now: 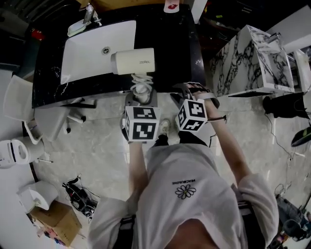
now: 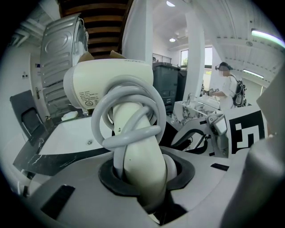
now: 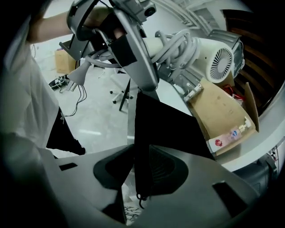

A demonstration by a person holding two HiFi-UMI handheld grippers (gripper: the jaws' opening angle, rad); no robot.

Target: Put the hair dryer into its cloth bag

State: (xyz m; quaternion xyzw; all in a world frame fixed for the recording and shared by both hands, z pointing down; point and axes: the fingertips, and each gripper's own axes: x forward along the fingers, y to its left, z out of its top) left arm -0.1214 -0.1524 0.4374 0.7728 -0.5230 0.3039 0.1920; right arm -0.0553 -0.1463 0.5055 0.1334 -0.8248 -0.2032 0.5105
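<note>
Beyond the hair dryer (image 1: 133,62) sits a white sink (image 1: 87,48)

Dryer (image 1: 134,62): hanging over the counter's (image 1: 165,44) near edge, right of the sink (image 1: 92,48), handle sitting between the left gripper's (image 2: 144,178) jaws.
Cord (image 2: 129,116): coiling round the handle.
Bag (image 3: 164,129): sitting between the right gripper's (image 3: 141,171) jaws, right of the dryer.
Faucet (image 1: 89,13): standing behind the sink.
Cabinet (image 1: 248,63): standing right of the counter.
Box (image 1: 60,221): lying on the floor, near left.
</note>
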